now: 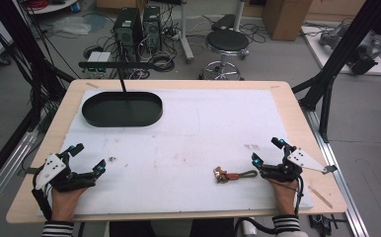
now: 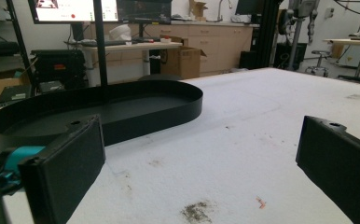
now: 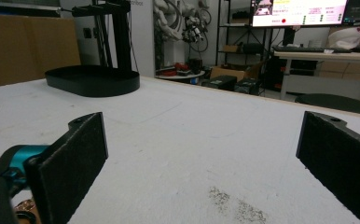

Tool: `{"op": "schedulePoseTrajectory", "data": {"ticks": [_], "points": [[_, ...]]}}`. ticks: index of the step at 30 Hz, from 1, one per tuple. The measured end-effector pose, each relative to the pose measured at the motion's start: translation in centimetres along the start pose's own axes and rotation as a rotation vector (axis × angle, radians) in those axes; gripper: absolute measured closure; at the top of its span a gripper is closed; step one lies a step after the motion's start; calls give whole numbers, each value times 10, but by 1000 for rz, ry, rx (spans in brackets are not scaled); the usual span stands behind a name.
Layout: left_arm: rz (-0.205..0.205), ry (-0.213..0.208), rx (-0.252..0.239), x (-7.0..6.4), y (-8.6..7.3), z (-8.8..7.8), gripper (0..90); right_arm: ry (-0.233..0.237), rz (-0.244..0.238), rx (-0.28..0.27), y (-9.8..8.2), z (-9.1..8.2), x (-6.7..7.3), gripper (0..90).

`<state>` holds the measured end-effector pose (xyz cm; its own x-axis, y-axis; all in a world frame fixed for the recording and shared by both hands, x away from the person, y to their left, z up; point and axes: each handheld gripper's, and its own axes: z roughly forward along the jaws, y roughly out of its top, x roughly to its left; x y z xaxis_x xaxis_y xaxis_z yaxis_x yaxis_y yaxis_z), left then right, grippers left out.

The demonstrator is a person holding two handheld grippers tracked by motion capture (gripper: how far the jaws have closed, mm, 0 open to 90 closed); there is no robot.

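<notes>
A small copper-coloured piece with a dark loop strap lies on the white mat, near the front right. My right gripper rests just right of it, open, with nothing between its jaws. In the right gripper view the gripper stands wide open, and a bit of the copper piece peeks out at the bottom left. A black oval tray sits at the far left of the mat. My left gripper lies open at the front left and faces the tray. Its jaws hold nothing.
A thin black post with a crossbar rises at the tray. A dark speck marks the mat near the left gripper. Beyond the table stand a stool and computer towers. Black frame struts flank the right side.
</notes>
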<state>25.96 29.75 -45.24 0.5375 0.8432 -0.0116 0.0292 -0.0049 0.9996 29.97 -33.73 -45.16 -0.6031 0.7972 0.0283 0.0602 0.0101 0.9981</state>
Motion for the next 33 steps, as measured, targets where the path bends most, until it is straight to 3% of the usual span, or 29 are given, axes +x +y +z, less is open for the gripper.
{"op": "schedulePoseTrajectory", "data": {"ticks": [33], "points": [[0, -3, 4, 0, 0, 0, 17, -5, -14, 1, 0, 0, 1, 10]]}}
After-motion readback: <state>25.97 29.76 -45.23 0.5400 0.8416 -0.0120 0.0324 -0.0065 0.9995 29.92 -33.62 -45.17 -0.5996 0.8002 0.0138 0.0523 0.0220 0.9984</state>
